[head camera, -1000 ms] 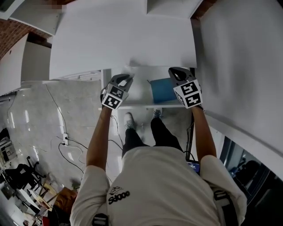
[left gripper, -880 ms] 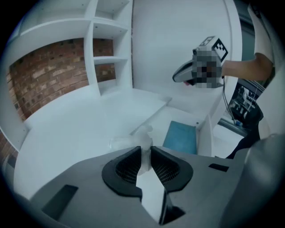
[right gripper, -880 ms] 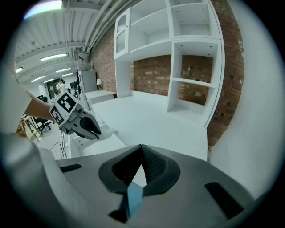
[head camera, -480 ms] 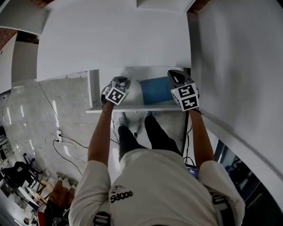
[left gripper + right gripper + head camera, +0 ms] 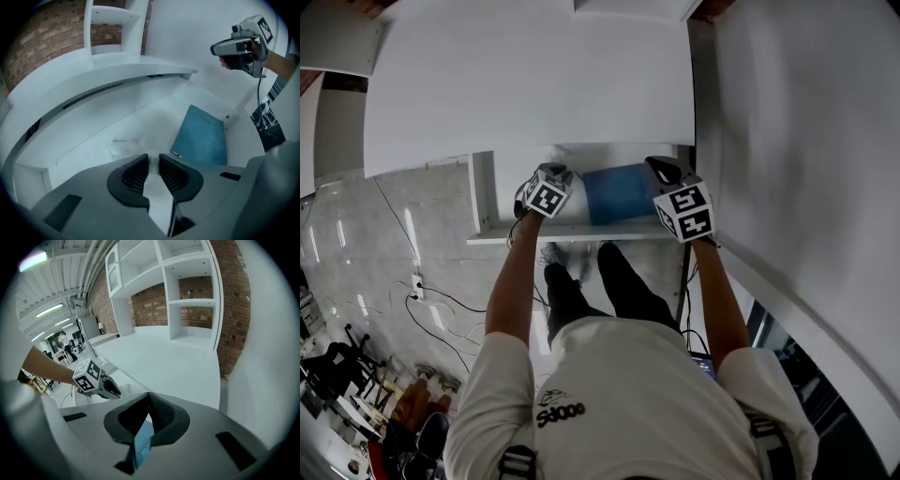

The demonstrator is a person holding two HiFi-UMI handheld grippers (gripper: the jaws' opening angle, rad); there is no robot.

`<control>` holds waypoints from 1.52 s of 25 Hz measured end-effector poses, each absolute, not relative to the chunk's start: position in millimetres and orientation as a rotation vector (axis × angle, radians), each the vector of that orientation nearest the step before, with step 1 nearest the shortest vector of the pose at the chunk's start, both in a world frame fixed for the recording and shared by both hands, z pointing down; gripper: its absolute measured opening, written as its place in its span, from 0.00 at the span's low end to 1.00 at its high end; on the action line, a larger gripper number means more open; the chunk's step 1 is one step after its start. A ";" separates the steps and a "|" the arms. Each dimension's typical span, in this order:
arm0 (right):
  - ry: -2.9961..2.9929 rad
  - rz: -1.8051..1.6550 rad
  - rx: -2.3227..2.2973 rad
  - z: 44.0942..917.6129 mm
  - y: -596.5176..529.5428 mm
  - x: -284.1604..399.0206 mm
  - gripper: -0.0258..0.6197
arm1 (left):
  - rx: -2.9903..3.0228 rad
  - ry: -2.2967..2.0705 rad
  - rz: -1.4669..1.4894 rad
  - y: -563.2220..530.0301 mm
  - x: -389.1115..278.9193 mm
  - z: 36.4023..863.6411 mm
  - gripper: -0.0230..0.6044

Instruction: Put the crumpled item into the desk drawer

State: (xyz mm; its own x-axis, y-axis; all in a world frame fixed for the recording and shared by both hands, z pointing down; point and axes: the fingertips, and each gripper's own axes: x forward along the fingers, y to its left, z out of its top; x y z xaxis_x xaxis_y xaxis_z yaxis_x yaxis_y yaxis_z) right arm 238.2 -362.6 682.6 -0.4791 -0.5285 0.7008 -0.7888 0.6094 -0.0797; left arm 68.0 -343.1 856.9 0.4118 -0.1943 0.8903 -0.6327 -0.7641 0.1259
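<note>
The white desk drawer (image 5: 572, 231) stands pulled out under the desktop (image 5: 534, 84). A crumpled white item (image 5: 124, 145) lies on the drawer floor (image 5: 79, 154) and reaches in between my left gripper's (image 5: 152, 161) narrow jaws, which are shut on its near end. The left gripper (image 5: 558, 172) sits low inside the drawer's left half. A blue notebook (image 5: 201, 136) lies flat in the right half (image 5: 619, 192). My right gripper (image 5: 662, 167) hovers over the drawer's right end, shut and holding nothing (image 5: 215, 49); its jaw tips meet (image 5: 149, 397).
White shelving (image 5: 187, 282) against a brick wall (image 5: 234, 296) stands beyond the desktop (image 5: 178, 357). A tall white panel (image 5: 806, 141) borders the desk on the right. The person's legs (image 5: 600, 281) are under the drawer; cables (image 5: 441, 300) lie on the floor to the left.
The drawer shows further out from under the desktop, with its left wall now in sight. Both grippers have kept their places over it; the left one still has the white item at its tips.
</note>
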 end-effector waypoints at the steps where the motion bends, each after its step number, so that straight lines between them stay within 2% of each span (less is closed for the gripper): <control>1: -2.188 0.527 1.018 682.0 -361.2 238.8 0.03 | 2.220 -0.706 1.316 -343.7 68.5 858.6 0.17; 12: -2.189 0.569 1.101 672.0 -353.7 256.4 0.03 | 2.262 -0.799 1.251 -344.5 72.5 866.4 0.18; 14: -2.189 0.556 1.086 669.3 -348.9 250.9 0.03 | 2.241 -0.804 1.202 -344.5 70.3 863.3 0.22; 16: -2.200 0.546 1.082 662.1 -345.6 245.3 0.03 | 2.241 -0.802 1.161 -345.8 66.5 853.9 0.32; 22: -2.215 0.488 1.109 638.1 -342.5 233.7 0.03 | 2.319 -0.810 1.125 -343.4 38.4 815.0 0.32; 24: -2.220 0.448 1.114 628.1 -344.4 225.6 0.03 | 2.340 -0.859 1.085 -344.5 22.2 796.6 0.28; 28: -2.244 0.345 1.145 593.9 -353.8 203.6 0.03 | 2.357 -1.030 1.056 -351.5 -23.6 752.0 0.11; 31: -2.258 0.250 1.180 557.2 -358.4 186.6 0.03 | 2.385 -1.143 1.075 -352.5 -56.9 707.0 0.09; 38: -2.305 0.069 1.211 496.1 -381.8 142.9 0.03 | 2.478 -1.400 0.861 -370.6 -126.3 593.2 0.07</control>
State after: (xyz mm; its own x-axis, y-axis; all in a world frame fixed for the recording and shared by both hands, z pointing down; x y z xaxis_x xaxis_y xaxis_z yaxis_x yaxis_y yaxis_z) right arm 142.9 -381.8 496.1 -0.4577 -0.7514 0.4752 -0.7784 0.5970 0.1943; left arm -126.3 -370.6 593.2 0.3933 -0.7306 0.5582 -0.8277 -0.5456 -0.1308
